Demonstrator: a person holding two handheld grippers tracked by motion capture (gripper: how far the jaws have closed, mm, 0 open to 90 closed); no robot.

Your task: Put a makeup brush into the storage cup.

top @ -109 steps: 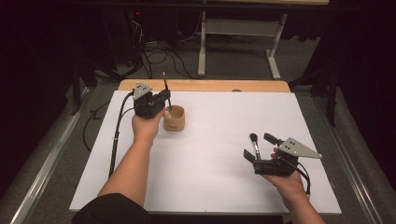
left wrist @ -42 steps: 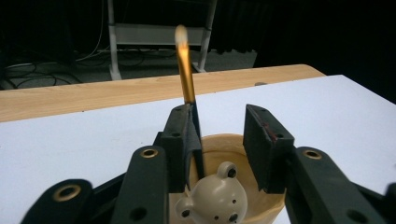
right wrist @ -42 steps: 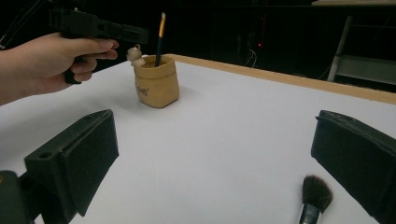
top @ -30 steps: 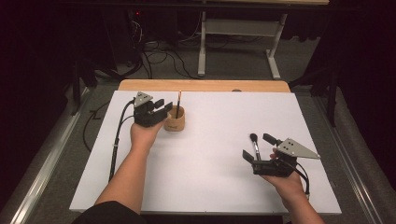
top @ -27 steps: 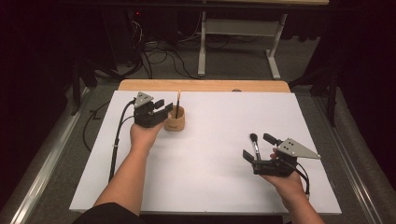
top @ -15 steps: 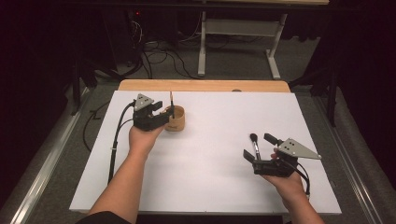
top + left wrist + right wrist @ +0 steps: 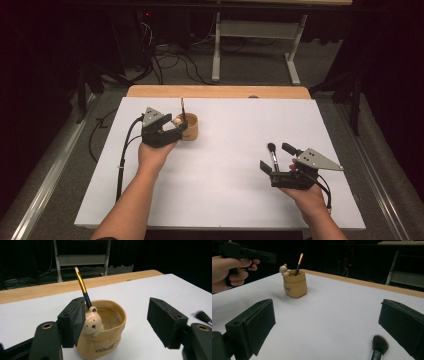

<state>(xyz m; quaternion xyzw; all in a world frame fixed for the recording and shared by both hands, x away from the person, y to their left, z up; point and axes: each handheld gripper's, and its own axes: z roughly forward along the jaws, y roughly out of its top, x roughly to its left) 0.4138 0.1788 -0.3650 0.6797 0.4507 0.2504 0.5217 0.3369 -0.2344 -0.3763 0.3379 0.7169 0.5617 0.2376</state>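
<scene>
A tan sack-shaped pot (image 7: 190, 128) (image 7: 105, 342) (image 7: 294, 286) with a small bear figure stands on the white table top (image 7: 225, 200). A thin brush (image 7: 182, 107) (image 7: 82, 285) (image 7: 298, 263) with a gold ferrule leans inside it. My left gripper (image 7: 178, 129) (image 7: 120, 322) is open beside the pot. Its jaws have just been opening and straddle the pot's near side without pressing on it. My right gripper (image 7: 277, 158) (image 7: 324, 332) is open at the front right. A dark-bristled makeup brush (image 7: 273, 154) (image 7: 378, 345) (image 7: 202, 316) lies flat between its jaws.
A wooden strip (image 7: 220, 91) runs along the table's far edge. Beyond it are a metal table frame (image 7: 250, 30) and cables on the floor (image 7: 170, 60). A black cable (image 7: 122, 155) trails from my left gripper over the left side of the table.
The left gripper held the thin brush above the pot; the brush now stands in the pot, free. The jaws have widened and the hand has drawn back a little. The right hand has kept still.
</scene>
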